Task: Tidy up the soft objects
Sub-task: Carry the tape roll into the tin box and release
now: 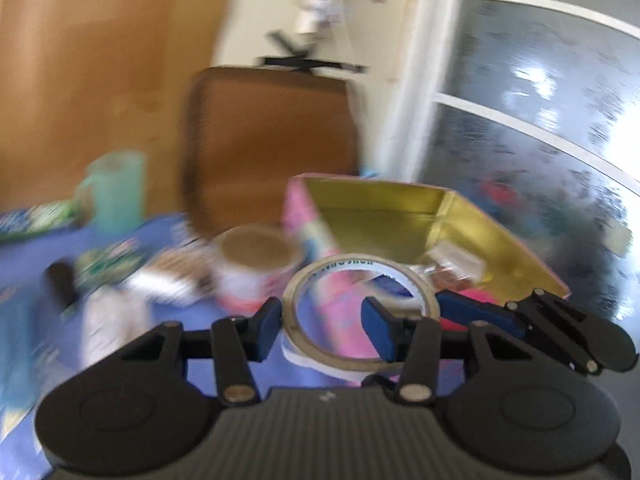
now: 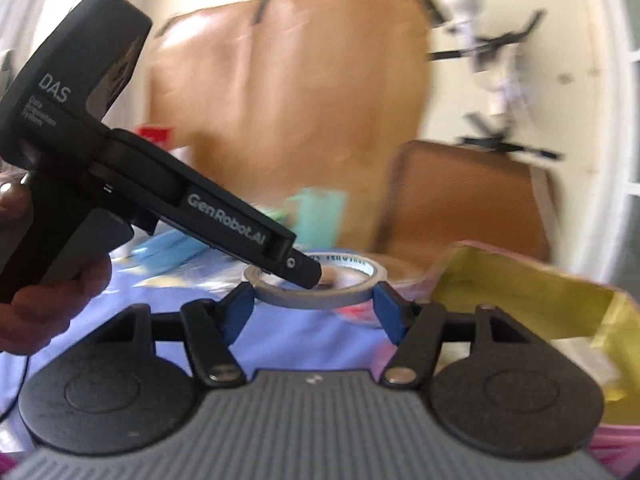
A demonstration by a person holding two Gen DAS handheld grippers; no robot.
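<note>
A roll of clear tape (image 1: 356, 312) hangs in the air above a blue cloth. My left gripper (image 1: 326, 330) has one blue finger outside the ring and one inside it, closed on the ring's left wall. My right gripper (image 2: 314, 308) has its blue fingers on either side of the same tape roll (image 2: 316, 282), touching its outer rim. In the left wrist view the right gripper's blue finger (image 1: 476, 312) reaches the roll from the right. An open box with a gold lining (image 1: 420, 220) stands just behind the tape; it also shows in the right wrist view (image 2: 520, 300).
A second tape roll (image 1: 256, 268), a green cup (image 1: 116, 188), patterned soft items (image 1: 108, 264) and a striped cloth (image 1: 160, 280) lie on the blue cloth (image 1: 224, 360). A brown chair (image 1: 272, 140) and glass door (image 1: 540, 140) stand behind.
</note>
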